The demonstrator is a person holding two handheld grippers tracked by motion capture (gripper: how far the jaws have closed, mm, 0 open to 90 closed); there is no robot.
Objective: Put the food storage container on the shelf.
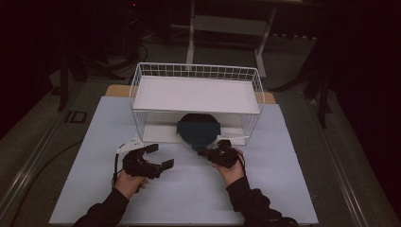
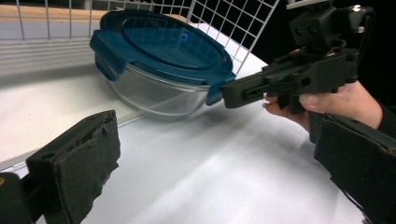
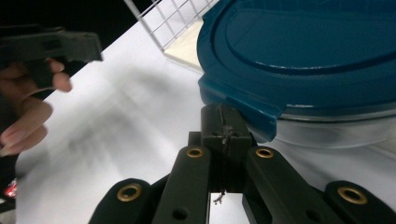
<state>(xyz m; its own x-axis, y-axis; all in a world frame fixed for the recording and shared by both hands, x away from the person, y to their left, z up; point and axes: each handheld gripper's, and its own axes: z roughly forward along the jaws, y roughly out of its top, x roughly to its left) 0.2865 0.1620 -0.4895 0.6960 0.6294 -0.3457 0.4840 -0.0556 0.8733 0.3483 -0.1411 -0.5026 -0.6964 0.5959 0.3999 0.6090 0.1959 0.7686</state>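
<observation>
Glass bowl with a blue lid (image 2: 159,51) sitting at the front of the white wire rack (image 1: 196,101).

The right gripper (image 1: 208,152) is touching the lid's clip, its jaws squeezed together with nothing between them. The left gripper (image 1: 158,156) is waiting nearby over the bench (image 1: 189,194), jaws wide apart, holding nothing.

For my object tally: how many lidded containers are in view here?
1. A glass container with a blue lid sits at the wire basket's open front, the right hand-held gripper at its lid tab. None other visible.
</observation>
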